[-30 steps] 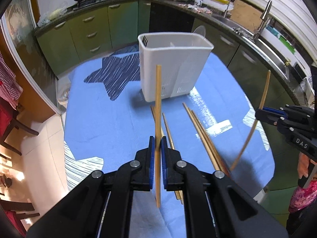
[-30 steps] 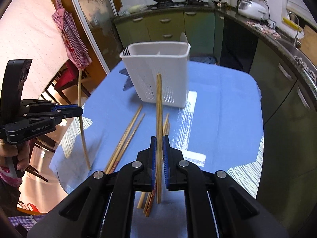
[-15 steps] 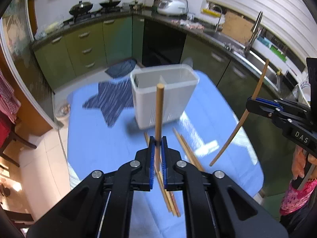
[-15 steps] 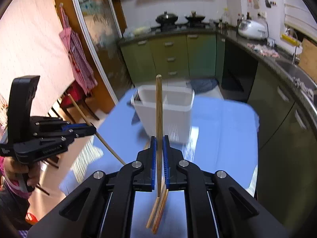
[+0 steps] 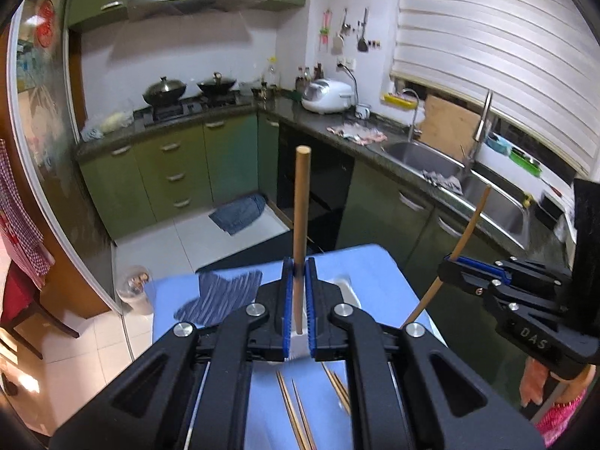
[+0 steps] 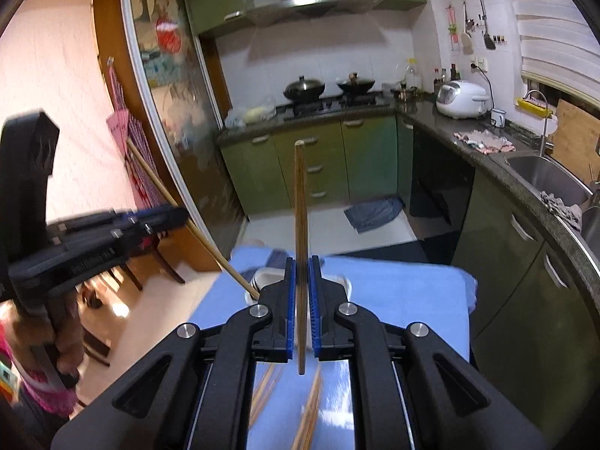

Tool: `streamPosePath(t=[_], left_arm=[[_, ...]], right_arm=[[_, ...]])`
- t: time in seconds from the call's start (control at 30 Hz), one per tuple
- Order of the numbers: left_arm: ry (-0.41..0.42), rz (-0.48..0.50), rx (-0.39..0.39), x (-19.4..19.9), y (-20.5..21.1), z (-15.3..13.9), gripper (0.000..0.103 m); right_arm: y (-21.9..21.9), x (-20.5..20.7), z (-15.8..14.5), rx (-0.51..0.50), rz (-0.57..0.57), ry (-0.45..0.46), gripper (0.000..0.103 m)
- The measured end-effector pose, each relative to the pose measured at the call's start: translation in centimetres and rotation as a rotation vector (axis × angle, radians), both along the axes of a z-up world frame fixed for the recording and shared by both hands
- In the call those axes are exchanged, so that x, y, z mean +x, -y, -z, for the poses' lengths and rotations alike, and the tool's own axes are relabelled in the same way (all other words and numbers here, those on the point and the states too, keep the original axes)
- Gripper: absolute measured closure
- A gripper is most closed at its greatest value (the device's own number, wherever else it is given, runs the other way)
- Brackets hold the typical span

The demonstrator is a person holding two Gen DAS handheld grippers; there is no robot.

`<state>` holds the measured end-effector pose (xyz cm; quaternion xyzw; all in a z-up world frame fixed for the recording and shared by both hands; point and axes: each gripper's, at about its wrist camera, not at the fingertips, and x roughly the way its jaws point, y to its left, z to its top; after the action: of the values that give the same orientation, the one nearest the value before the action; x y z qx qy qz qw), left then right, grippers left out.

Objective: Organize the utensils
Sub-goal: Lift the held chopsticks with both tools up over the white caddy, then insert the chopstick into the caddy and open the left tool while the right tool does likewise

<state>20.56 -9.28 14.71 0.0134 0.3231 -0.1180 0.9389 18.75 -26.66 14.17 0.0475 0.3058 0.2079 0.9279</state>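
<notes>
a home kitchen: green cabinets, woks on a stove, sink (rice cooker nearby).

Both tools have risen from the table since a second ago. The left tool and the right tool now look out at the kitchen cabinets rather than down at the white holder, which has sunk behind their fingers. The loose chopsticks now lie at the bottom edge, far below.
</notes>
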Motion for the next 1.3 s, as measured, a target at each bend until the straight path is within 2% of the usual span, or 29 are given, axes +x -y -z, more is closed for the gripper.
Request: streamPosePath(t=[0.13, 0.23, 0.37, 0.5, 0.6, 0.73, 0.87, 1.07, 1.3], left_arm=[[0.012, -0.03, 0.019, 1.5, 0.4, 0.5, 0.097], [-0.004, -0.056, 0.052, 2.8, 0.4, 2.1, 0.097], [-0.056, -0.083, 0.06, 4.8, -0.1, 5.5, 0.097], [-0.084, -0.09, 0.086, 5.5, -0.4, 8.4, 0.096], [-0.138, -0.076, 0.086, 5.8, -0.6, 10.5, 0.096], [-0.156, -0.06, 0.044, 4.5, -1.8, 11.0, 0.095], [-0.144, -0.055, 0.025, 1.9, -3.2, 11.0, 0.082], [-0.177, -0.031, 0.027, -0.9, -3.7, 11.6, 0.082], [-0.264, -0.013, -0.007, -2.7, -4.4, 13.8, 0.082]], right_arm=[[-0.3, 1.9, -1.7, 0.011, 0.029, 0.041, 0.096], [-0.3, 3.4, -2.3, 0.016, 0.064, 0.065, 0.096], [-0.2, 5.7, -1.8, 0.042, 0.096, 0.057, 0.096], [-0.2, 7.6, -0.6, 0.044, 0.109, 0.042, 0.096], [-0.3, 8.7, 0.5, 0.04, 0.121, 0.031, 0.096], [-0.3, 9.3, 2.2, 0.033, 0.13, 0.015, 0.096], [-0.9, 9.4, 3.9, 0.022, 0.133, 0.005, 0.096], [-1.8, 9.8, 6.4, -0.001, 0.117, -0.024, 0.096], [-3.1, 8.2, 7.3, -0.032, 0.087, -0.034, 0.093]])
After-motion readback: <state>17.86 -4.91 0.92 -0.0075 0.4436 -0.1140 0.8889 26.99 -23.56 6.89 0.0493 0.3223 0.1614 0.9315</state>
